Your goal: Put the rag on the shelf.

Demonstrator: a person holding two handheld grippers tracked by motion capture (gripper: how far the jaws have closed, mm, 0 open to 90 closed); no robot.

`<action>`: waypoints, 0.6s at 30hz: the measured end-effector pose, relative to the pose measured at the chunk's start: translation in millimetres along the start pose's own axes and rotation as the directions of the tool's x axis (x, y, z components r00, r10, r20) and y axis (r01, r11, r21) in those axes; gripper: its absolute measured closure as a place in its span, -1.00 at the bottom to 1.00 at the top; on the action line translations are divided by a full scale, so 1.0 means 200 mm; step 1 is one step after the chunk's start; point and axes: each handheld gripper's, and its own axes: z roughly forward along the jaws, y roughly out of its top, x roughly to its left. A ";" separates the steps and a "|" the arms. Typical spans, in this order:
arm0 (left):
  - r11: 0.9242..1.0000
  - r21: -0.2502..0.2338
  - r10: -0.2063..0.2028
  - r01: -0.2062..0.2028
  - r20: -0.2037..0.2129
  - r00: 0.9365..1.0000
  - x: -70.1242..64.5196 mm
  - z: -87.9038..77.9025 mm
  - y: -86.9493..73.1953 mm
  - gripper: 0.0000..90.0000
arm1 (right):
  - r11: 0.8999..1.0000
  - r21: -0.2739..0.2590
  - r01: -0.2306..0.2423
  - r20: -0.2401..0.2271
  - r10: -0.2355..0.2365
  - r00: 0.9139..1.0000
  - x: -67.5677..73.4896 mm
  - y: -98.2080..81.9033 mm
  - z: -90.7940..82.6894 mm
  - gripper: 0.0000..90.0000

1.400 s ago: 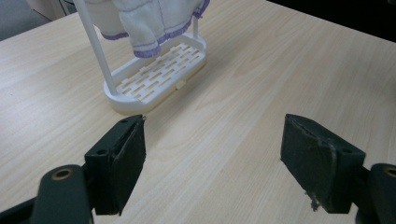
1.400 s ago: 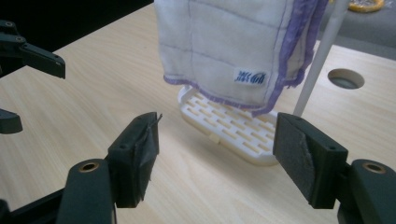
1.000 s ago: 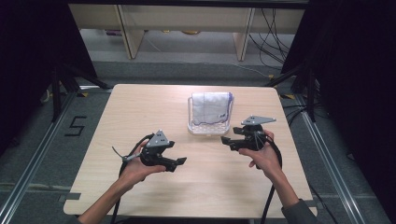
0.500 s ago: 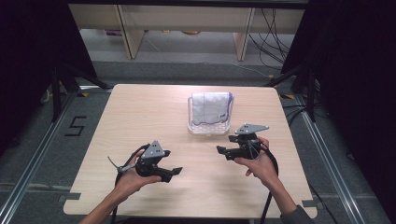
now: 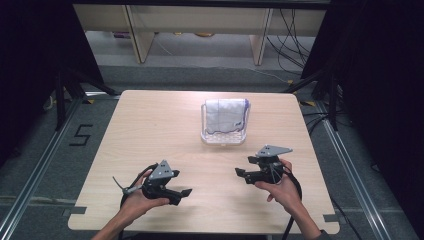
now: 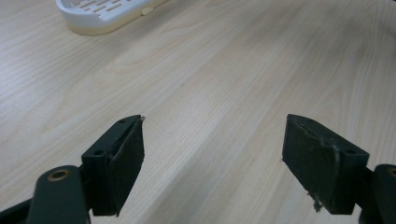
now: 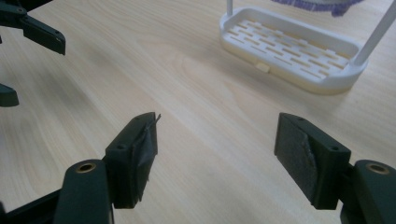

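A white slotted rack (image 5: pixel 224 136) stands at the middle back of the wooden table (image 5: pixel 150 130), with a folded white cloth with purple edging (image 5: pixel 226 115) draped over it. My left gripper (image 5: pixel 186 193) is held low over the near left of the table, its jaws open and bare over the wood (image 6: pixel 212 154). My right gripper (image 5: pixel 239 173) hovers at the near right, jaws open with nothing between them (image 7: pixel 215 149). In the right gripper view the rack's base (image 7: pixel 289 51) lies ahead to the right, and the cloth's hem (image 7: pixel 322 4) hangs above it.
The left gripper's black jaws (image 7: pixel 32 28) appear at the top left of the right gripper view. A corner of the rack (image 6: pixel 100 18) sits far ahead in the left gripper view. Dark floor and metal rails (image 5: pixel 345 150) surround the table.
Both hands have drawn back toward the near edge of the table and come lower. The jaws of both grippers stay as wide as before.
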 end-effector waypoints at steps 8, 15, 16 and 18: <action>0.999 0.018 0.030 -0.030 -0.006 1.000 -0.03 -0.02 -0.04 -0.54 | 1.000 0.010 0.004 -0.009 -0.004 1.000 0.02 -0.09 -0.02 -0.32; 0.999 0.021 0.031 -0.031 -0.031 0.999 -0.06 -0.03 -0.10 -0.54 | 0.999 0.035 0.018 -0.031 -0.017 0.999 0.05 -0.17 -0.04 -0.44; 0.998 0.039 0.051 -0.050 -0.030 0.998 -0.06 -0.03 -0.12 -0.54 | 0.999 0.045 -0.007 -0.038 0.009 0.999 0.06 -0.18 -0.04 -0.46; 0.999 0.028 0.046 -0.045 -0.037 0.998 -0.07 -0.02 -0.14 -0.55 | 0.999 0.030 0.014 -0.045 -0.013 0.999 0.06 -0.20 -0.04 -0.48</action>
